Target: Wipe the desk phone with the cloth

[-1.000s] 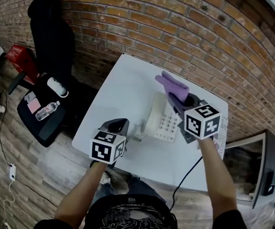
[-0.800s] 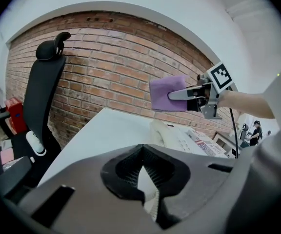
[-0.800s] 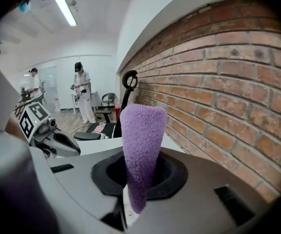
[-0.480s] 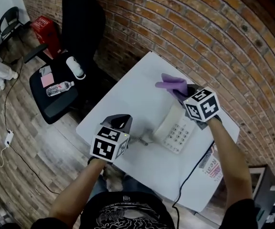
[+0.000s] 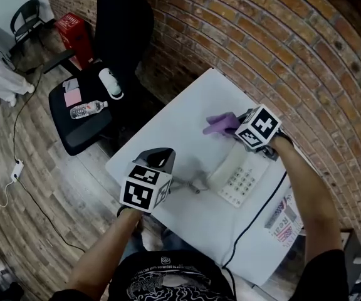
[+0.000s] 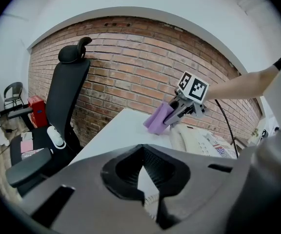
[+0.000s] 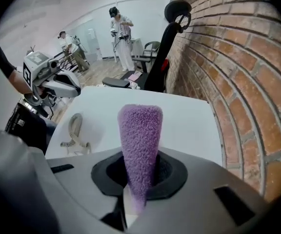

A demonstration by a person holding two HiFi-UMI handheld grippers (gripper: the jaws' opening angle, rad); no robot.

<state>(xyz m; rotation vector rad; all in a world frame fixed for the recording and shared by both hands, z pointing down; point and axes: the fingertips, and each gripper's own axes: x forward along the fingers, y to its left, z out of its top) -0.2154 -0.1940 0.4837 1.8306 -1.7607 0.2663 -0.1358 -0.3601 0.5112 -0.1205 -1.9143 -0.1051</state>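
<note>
Cloth (image 7: 139,140) seemingly lowered, clamped between jaws.

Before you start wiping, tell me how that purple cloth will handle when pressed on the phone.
Clamped in the right gripper, the purple cloth juts out in a folded cone without drooping, so it probably has some body yet should flatten under pressure. Its fuzzy nap looks likely to drag rather than slide on the desk phone.
</note>
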